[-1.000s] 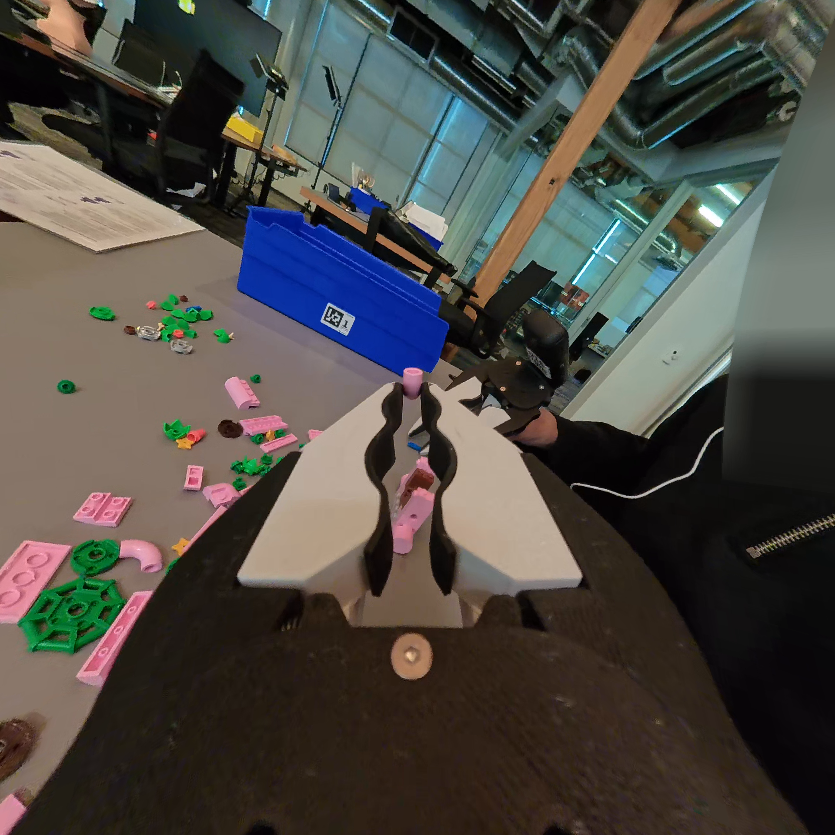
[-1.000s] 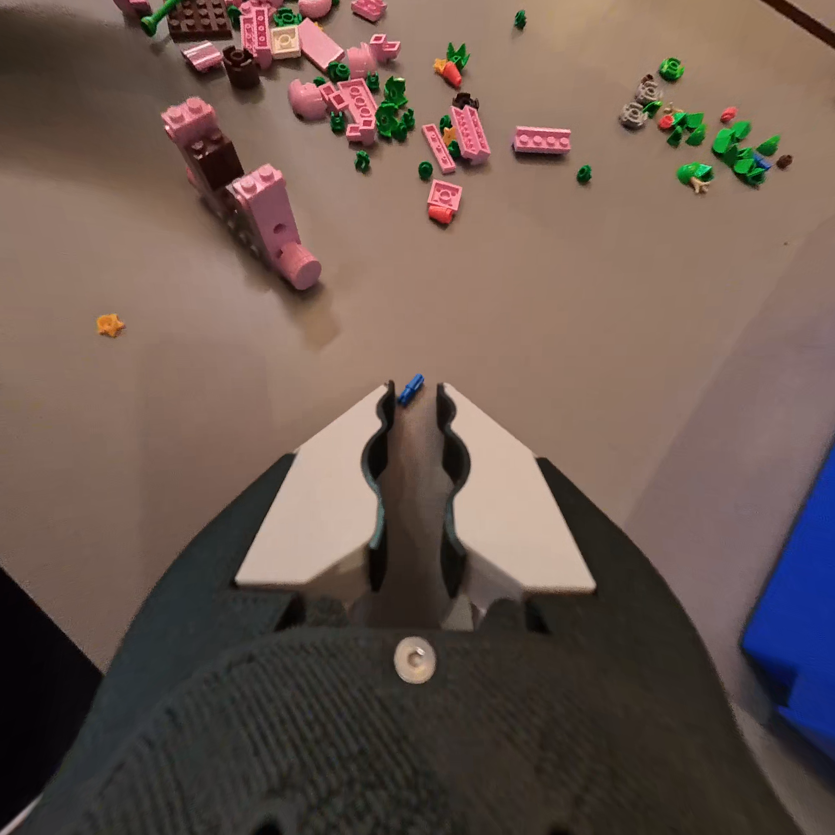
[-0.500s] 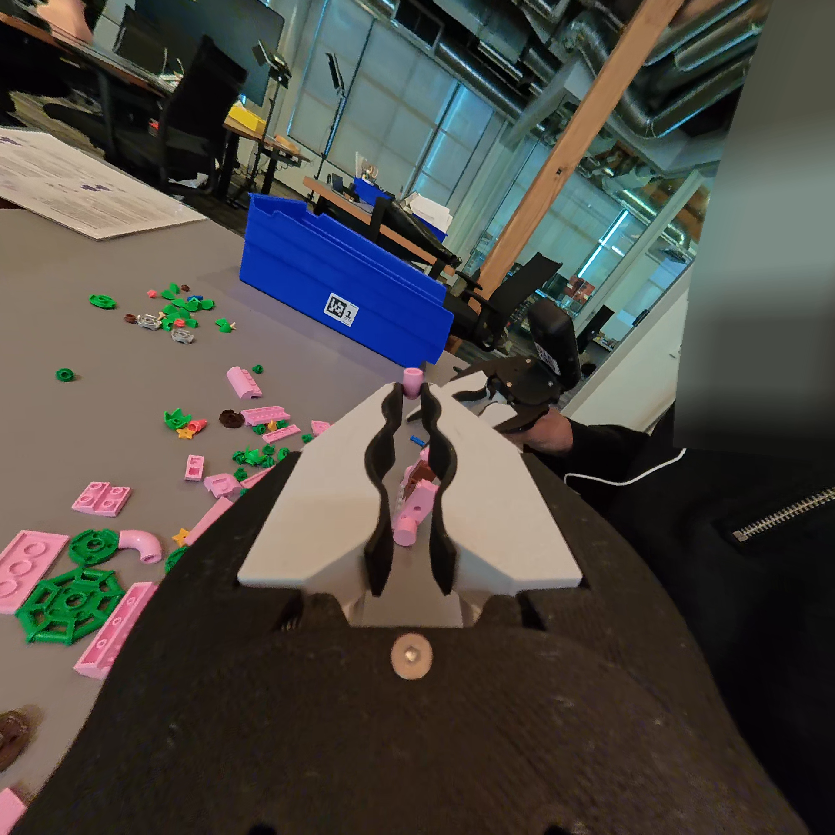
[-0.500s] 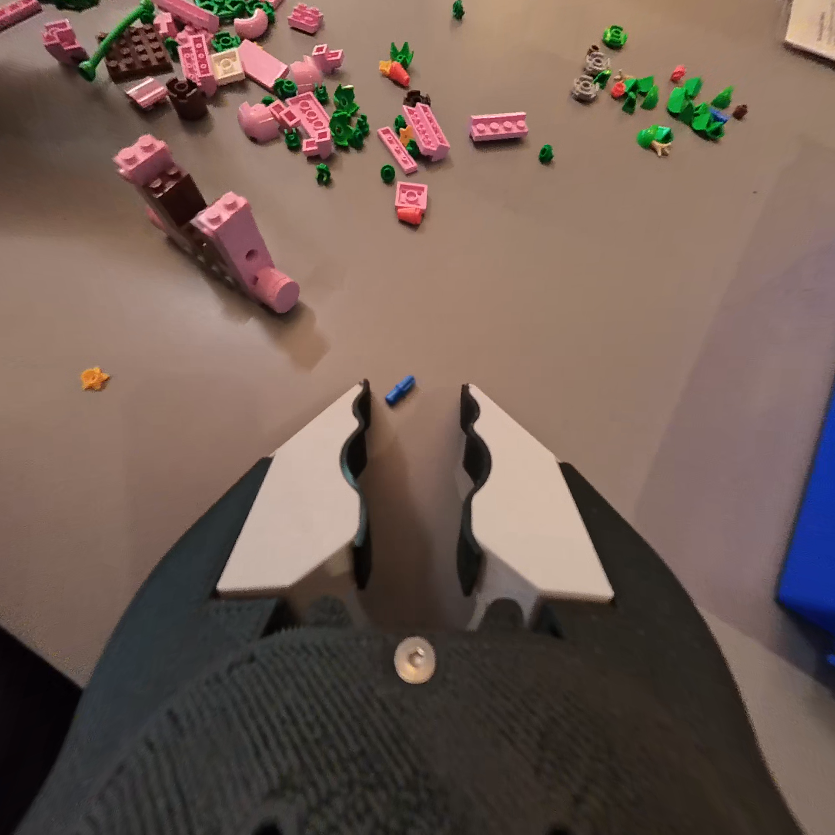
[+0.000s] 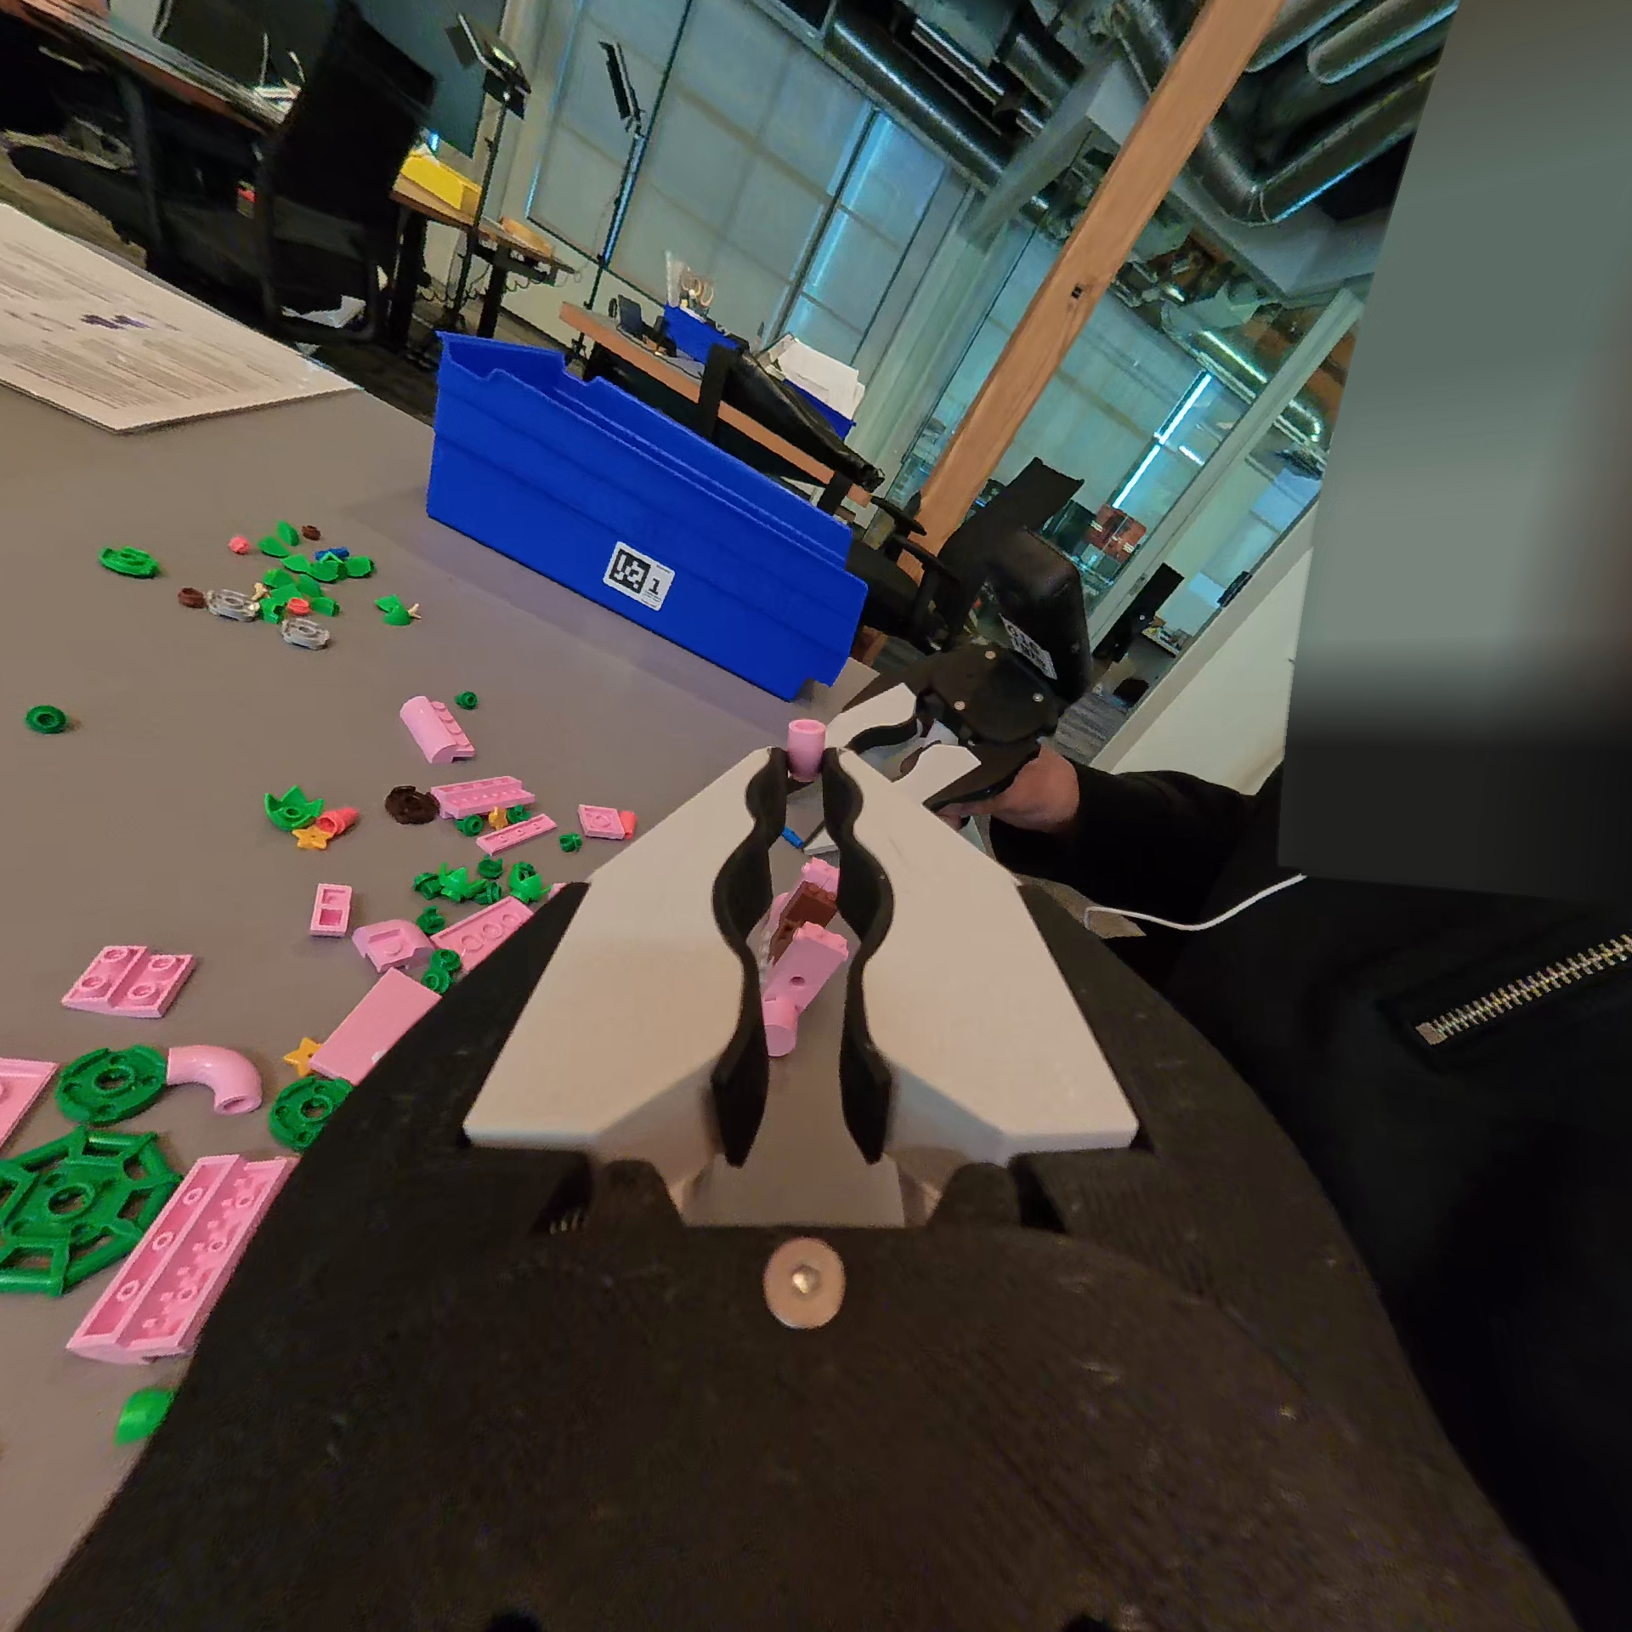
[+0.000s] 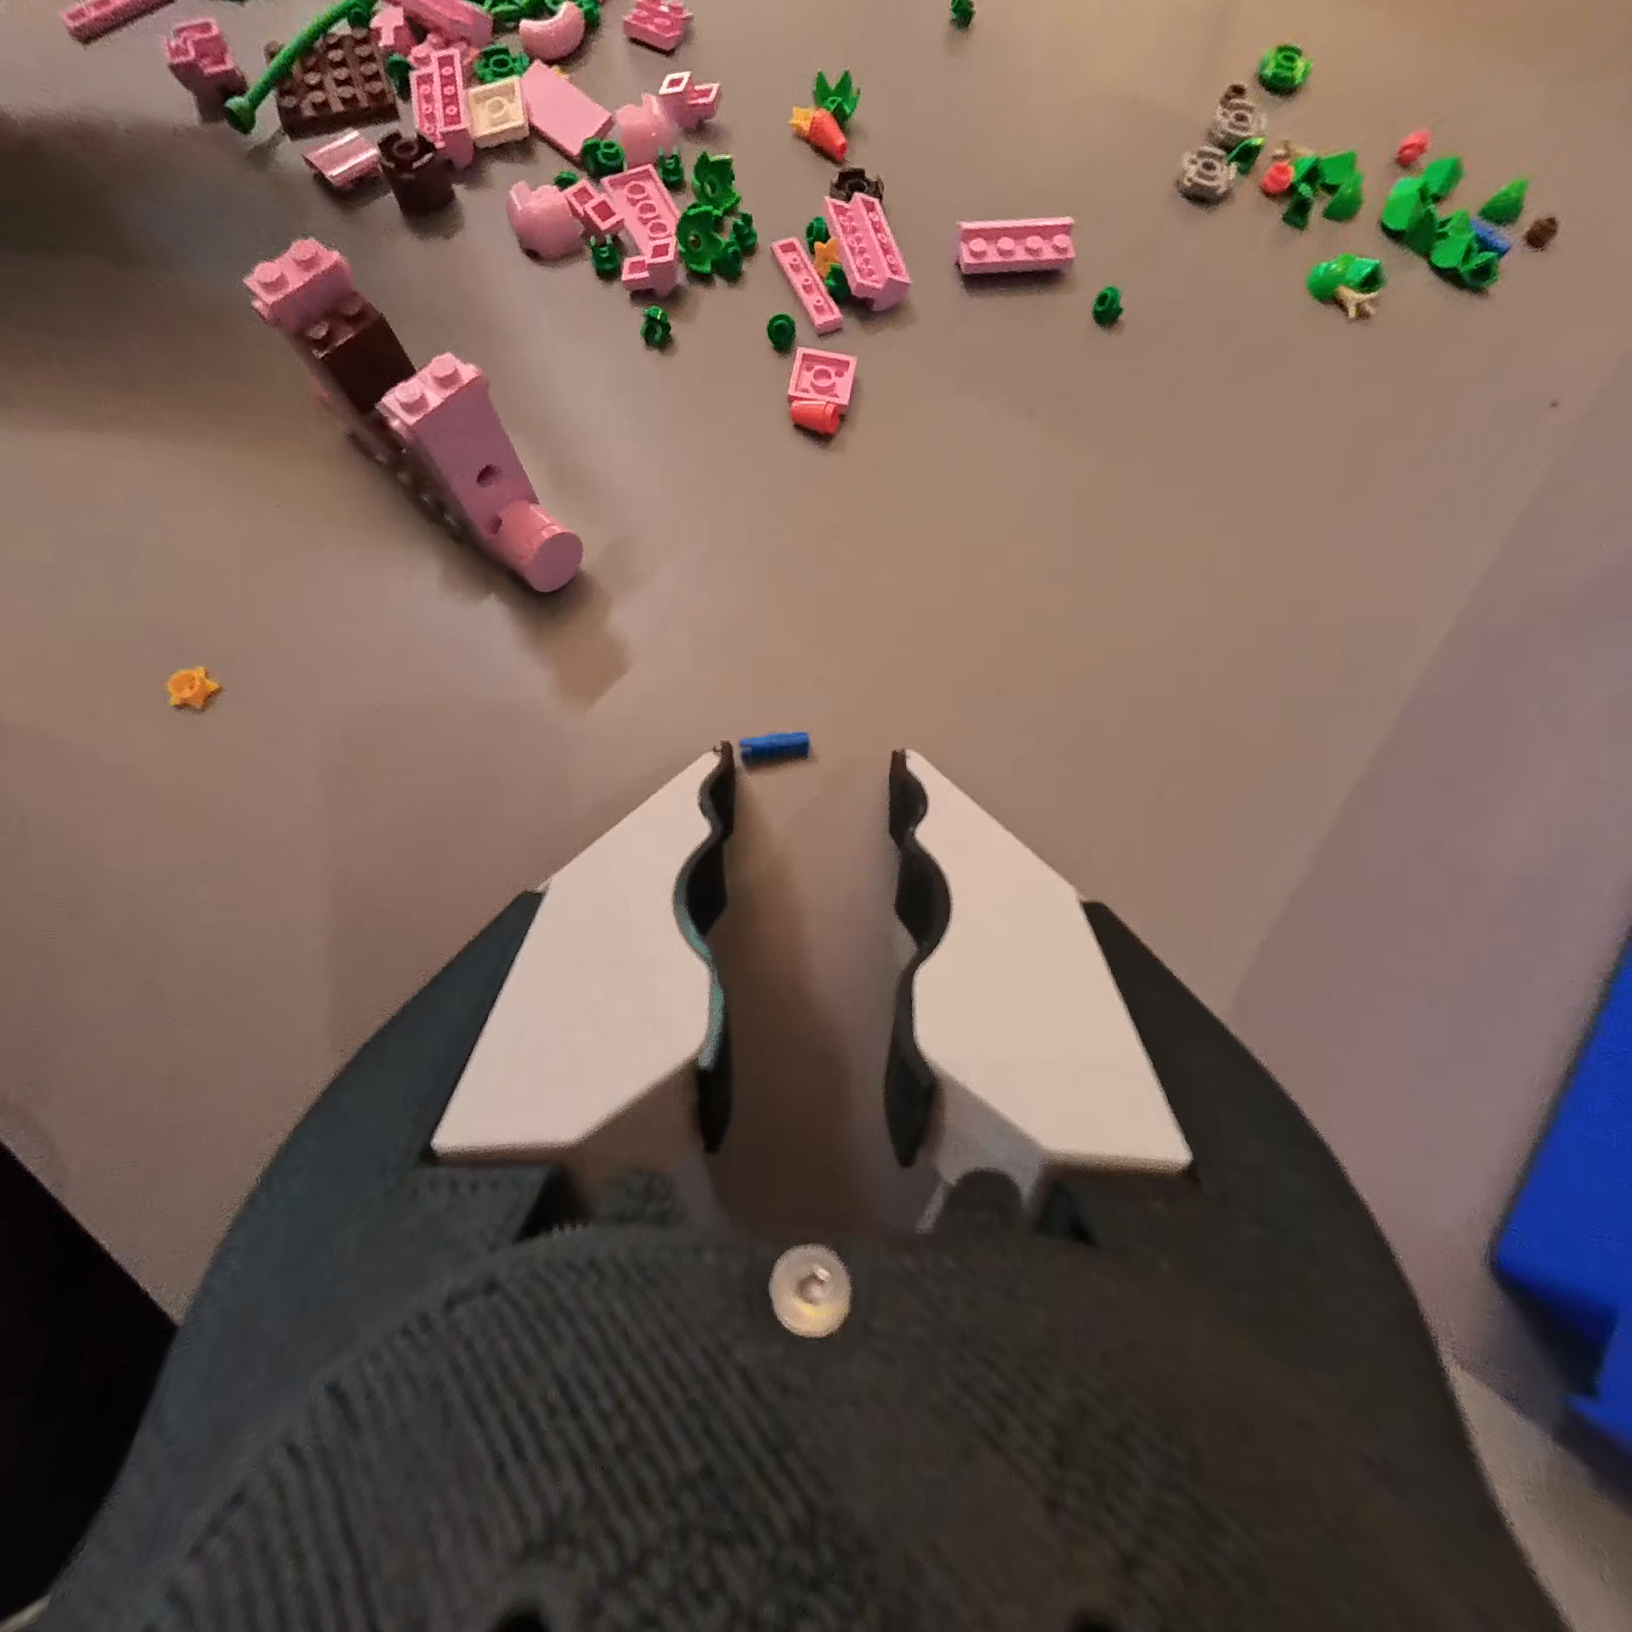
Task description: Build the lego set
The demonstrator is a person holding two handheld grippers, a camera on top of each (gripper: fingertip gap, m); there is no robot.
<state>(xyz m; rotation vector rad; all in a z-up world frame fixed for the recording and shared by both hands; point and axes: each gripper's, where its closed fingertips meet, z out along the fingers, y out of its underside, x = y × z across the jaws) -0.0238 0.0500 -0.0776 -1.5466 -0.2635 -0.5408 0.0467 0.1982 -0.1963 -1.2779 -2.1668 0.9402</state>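
- The build looked to be at an early stage: one small sub-assembly of pink and dark brown plastic bricks point(image 6: 402, 415) lay on its side on the grey tabletop point(image 6: 1060, 574), while most of the set remained loose.
- Unused parts were scattered across the table, among them pink plates, a flat green web-shaped wheel piece point(image 5: 75, 1205), a curved pink tube elbow point(image 5: 216, 1073), a dark brown studded plate point(image 6: 340, 88) and many tiny green leaf pieces.
- The left gripper point(image 5: 804, 764) had its fingers drawn in narrow and pinched a small pink round stud piece point(image 5: 804, 740) at the very tips, raised above the table with its open end pointing up and away from the camera.
- The right gripper point(image 6: 808, 759) was spread wide and held nothing; it hung low over the table.
- A short blue plastic pin point(image 6: 774, 746) lay on the table just ahead of the right gripper's tips, nearer the left-hand finger. Its long axis ran crosswise, roughly left to right in the right wrist view, so it lay across the gap rather than along it.
- The sub-assembly's long axis ran diagonally, its round pink end pointing toward the right gripper.
- A blue plastic bin point(image 5: 636, 521) stood at the table's far edge.
- In my judgement, nearly all the assembly was left to do.
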